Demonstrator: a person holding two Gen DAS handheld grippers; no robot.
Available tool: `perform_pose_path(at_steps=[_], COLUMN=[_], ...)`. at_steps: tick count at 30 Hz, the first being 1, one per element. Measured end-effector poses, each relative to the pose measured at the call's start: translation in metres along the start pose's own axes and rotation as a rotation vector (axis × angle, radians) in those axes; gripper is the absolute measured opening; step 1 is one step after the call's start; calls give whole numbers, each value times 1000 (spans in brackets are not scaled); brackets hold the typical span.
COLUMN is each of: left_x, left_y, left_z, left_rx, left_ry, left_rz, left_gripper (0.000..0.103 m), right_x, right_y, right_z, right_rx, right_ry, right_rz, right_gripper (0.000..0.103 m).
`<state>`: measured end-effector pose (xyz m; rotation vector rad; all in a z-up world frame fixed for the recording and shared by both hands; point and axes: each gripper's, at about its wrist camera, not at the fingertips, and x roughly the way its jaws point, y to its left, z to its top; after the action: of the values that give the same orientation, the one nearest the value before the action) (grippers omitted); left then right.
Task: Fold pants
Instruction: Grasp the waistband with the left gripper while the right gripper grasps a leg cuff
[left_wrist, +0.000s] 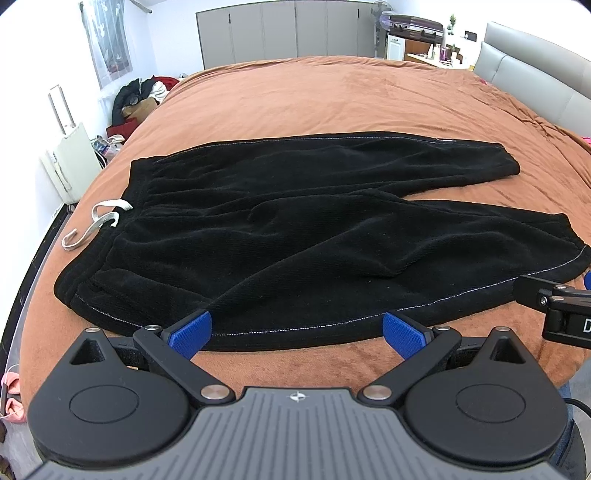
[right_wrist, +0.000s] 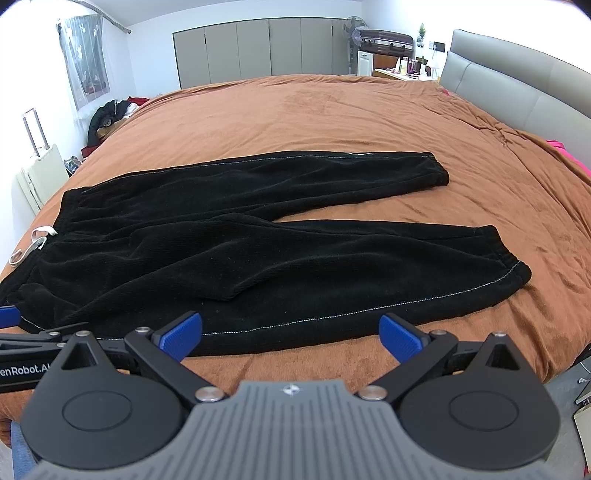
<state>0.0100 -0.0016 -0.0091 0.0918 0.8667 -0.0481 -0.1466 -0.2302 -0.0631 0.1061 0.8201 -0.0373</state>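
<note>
I see the black pants (left_wrist: 295, 236) spread flat on the brown bedspread (left_wrist: 332, 96) at twelve o'clock, legs apart, nothing folded. My left gripper (left_wrist: 297, 330) and right gripper (right_wrist: 290, 332) hover spread wide, empty.

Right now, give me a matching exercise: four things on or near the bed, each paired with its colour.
Things:
1. pants
2. drawstring
3. bedspread
4. fingers

Colours:
A. blue
B. brown
C. black
D. white

Pairs: 1-C, 2-D, 3-B, 4-A
</note>
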Motion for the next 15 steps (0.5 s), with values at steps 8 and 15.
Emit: perform_pose_path(at_steps=[8, 15], left_x=[12, 32], left_y=[20, 73], left_z=[0, -8], left_rx=[-38, -140], left_ry=[2, -8], left_rz=[2, 20], left_gripper=[103, 103], right_x=[11, 44], right_y=[-7, -42], right_z=[5, 3], right_rx=[14, 25], right_ry=[-7, -96], right_rz=[-18, -102], right_gripper=[98, 98])
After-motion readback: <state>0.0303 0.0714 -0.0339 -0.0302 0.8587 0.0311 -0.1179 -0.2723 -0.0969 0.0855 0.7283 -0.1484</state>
